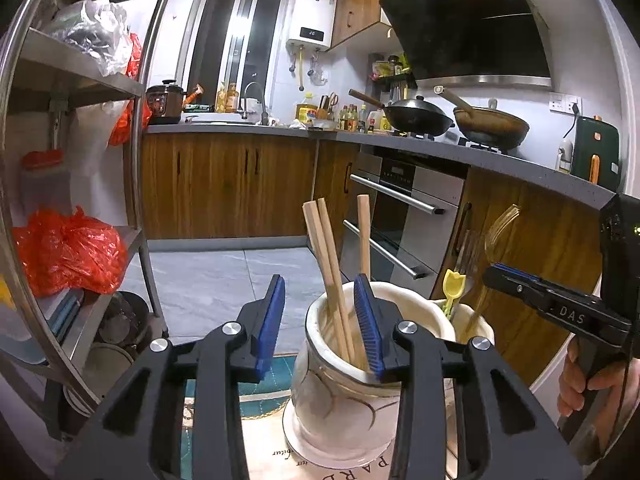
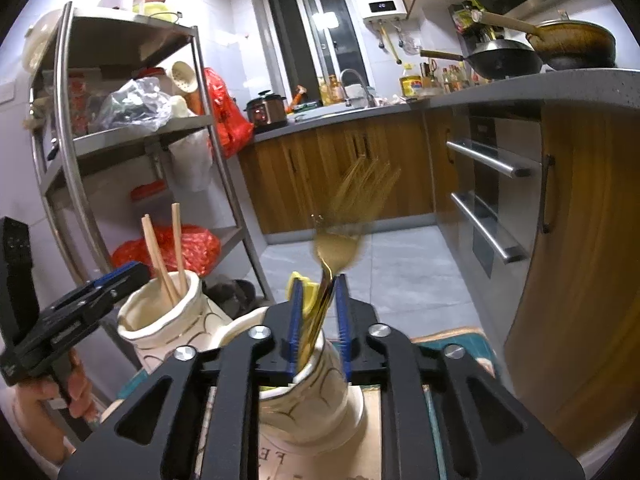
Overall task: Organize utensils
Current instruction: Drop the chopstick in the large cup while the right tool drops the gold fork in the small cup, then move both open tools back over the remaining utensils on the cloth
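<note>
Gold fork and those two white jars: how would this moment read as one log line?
left gripper: open by chopstick jar | right gripper: around gold fork, grip unclear, over second jar | chopsticks: in jar

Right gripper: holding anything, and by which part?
The right gripper appears shut on the gold fork, gripping its handle below the blurred tines, above the holder. The left gripper is open, holding nothing.

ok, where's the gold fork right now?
Right wrist view, centre: gold fork stands tines-up between the right gripper jaws, over the right ceramic holder, beside a yellow utensil.
</note>
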A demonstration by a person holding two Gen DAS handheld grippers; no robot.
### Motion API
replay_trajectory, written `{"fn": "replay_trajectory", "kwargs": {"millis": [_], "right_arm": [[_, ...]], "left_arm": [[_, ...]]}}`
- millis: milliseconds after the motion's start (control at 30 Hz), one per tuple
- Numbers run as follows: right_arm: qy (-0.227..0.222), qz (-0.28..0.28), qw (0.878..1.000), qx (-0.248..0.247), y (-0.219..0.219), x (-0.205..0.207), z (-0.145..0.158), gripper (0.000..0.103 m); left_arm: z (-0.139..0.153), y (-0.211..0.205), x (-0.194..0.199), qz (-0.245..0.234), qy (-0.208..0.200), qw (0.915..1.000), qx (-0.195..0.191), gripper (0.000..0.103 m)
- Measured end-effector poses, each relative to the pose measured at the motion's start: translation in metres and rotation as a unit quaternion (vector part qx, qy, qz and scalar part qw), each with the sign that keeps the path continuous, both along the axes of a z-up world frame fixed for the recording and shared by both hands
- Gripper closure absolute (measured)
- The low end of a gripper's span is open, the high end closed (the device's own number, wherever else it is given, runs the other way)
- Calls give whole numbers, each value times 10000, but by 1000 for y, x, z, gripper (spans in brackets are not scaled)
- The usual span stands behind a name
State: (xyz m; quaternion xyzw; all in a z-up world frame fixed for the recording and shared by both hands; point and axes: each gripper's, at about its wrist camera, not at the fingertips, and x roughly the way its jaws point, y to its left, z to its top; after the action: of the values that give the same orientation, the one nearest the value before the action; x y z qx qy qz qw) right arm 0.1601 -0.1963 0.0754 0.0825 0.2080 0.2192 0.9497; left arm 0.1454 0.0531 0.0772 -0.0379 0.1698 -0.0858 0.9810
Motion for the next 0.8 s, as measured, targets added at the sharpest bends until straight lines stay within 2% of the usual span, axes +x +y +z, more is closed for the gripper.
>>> {"fn": "replay_trajectory", "kwargs": {"millis": [200,267,300,333,367,400,467,700,800], "right_arm": [[-20,1,10000,89,-7,-8,4,64],[-26,-27,9999,95,-11,-14,6,43],[-38,-33,9999,111,-13,-17,7,38],[-69,-37,9999,133,-16,-21,8,28],[-101,-51,9998,136,-18,-25,10,20],[-112,-74,9998,125,-21,-27,12,18],[-137,-163,9997,106,-26,-34,16,10],[-272,-546,9981,-20,-47,-60,25,5],[-191,-637,9978,-76,-56,-70,26,5]], "left_arm": [[5,-4,-10,-16,-5,9999,118,49],[7,-5,-15,-11,-8,9999,167,40],[8,-6,-19,-27,-18,9998,172,34],[10,-6,-21,-35,-35,9998,171,29],[10,-5,-24,-34,-51,9998,176,21],[12,-5,-28,-12,-85,9998,180,12],[16,-4,-36,60,-155,9997,169,5],[27,0,-56,178,-195,9995,148,6],[29,-1,-64,151,-104,9998,111,6]]}}
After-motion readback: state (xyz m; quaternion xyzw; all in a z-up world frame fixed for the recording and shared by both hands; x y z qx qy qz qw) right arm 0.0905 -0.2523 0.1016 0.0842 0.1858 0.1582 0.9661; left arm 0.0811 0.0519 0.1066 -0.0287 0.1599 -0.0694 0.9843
